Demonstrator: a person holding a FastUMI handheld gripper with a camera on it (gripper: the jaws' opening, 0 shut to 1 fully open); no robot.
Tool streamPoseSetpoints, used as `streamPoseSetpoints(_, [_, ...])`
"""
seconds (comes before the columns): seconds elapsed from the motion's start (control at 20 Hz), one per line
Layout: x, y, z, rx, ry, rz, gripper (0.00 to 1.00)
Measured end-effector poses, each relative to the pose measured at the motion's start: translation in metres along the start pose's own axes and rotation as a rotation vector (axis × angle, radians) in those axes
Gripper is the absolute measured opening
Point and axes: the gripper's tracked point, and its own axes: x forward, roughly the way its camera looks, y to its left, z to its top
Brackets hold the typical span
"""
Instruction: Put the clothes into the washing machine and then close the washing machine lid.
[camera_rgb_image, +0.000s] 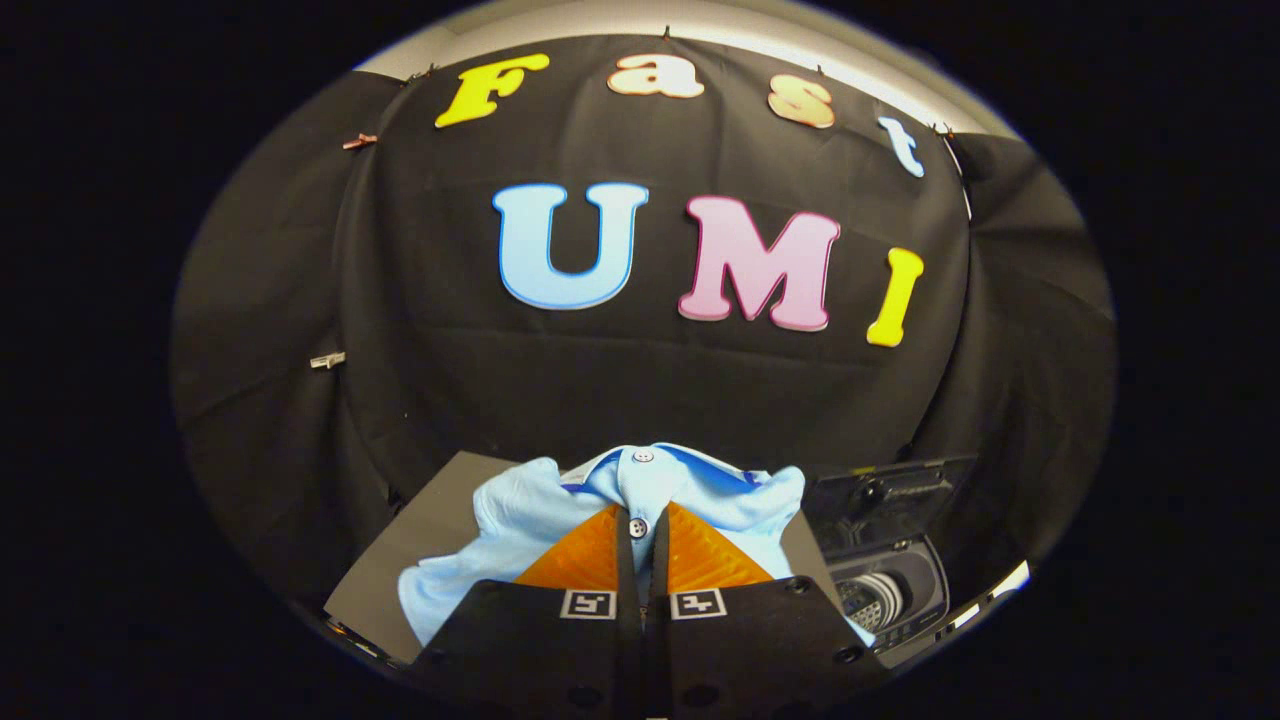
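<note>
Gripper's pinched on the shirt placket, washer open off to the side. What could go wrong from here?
1. The gripper pinches only a thin strip of the shirt by the buttons; the fabric may slip out on the lift.
2. Most of the shirt lies spread on the mat; it may trail and snag the rim of the washing machine.
3. The raised lid stands close to the carry path.

— What carries everything here?
— A dark flat tabletop in front of the booth's black cloth wall; its bare surface shows beside the garment.
— And what lies on it?
— A light blue shirt, crumpled, collar and buttons facing up; to its right, near it, a small washing machine stands on the same surface with its lid raised – the drum open to view.
</note>
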Motion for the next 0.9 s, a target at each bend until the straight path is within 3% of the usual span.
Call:
streamPoseSetpoints(0.2, [-0.022, -0.028, 0.025, -0.037, -0.079, -0.006, 0.05])
streamPoseSetpoints(0.4, [-0.035, -0.062, 0.040, -0.046, -0.118, 0.040, 0.05])
streamPoseSetpoints(0.65, [-0.047, -0.124, 0.051, -0.049, -0.156, 0.077, 0.05])
streamPoseSetpoints(0.9, [-0.044, -0.205, 0.058, -0.091, -0.191, 0.062, 0.05])
